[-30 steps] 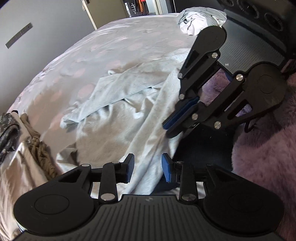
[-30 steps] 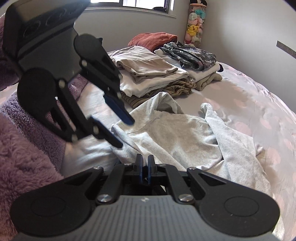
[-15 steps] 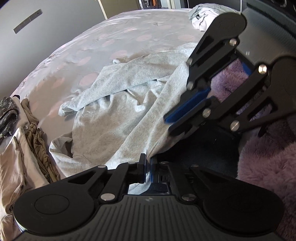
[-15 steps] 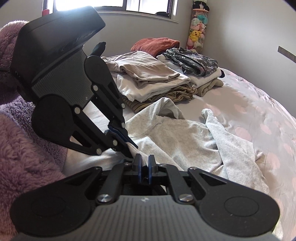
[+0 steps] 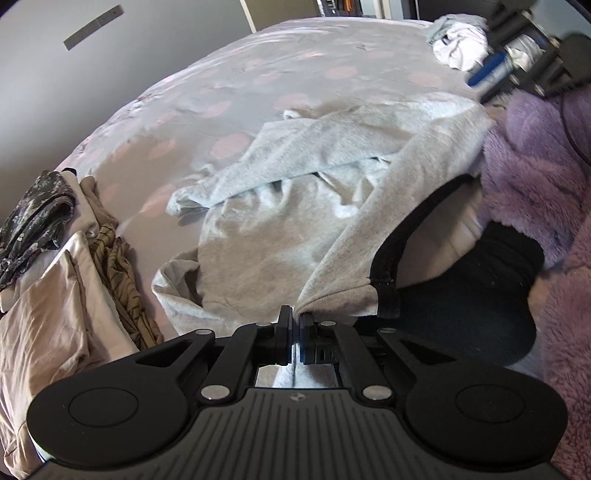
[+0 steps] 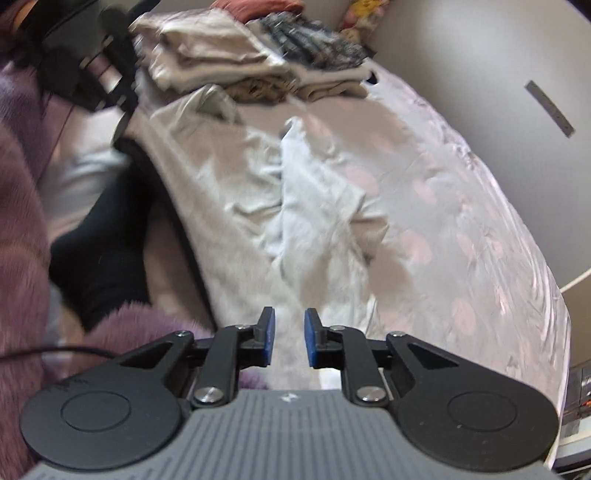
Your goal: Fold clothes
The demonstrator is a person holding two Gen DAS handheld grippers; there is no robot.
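The left tool (image 5: pixel 294 320) is clenched on the hem corner of the grey sweatshirt (image 5: pixel 280 236), which lies crumpled on the bed (image 5: pixel 295 66) beside stacked folded clothes (image 5: pixel 55 295), while the right tool (image 6: pixel 288 336) hangs released, gripping nothing, above the sweatshirt.

Bed: grey bedspread with pale pink spots (image 5: pixel 303 70) covers it
Wall: plain grey wall (image 6: pixel 461 48); short grey strip (image 5: pixel 92 26) fixed on it
Corner: blurred stuffed toys (image 6: pixel 356 18) by the wall
Near side: fluffy purple fabric (image 5: pixel 535 166)
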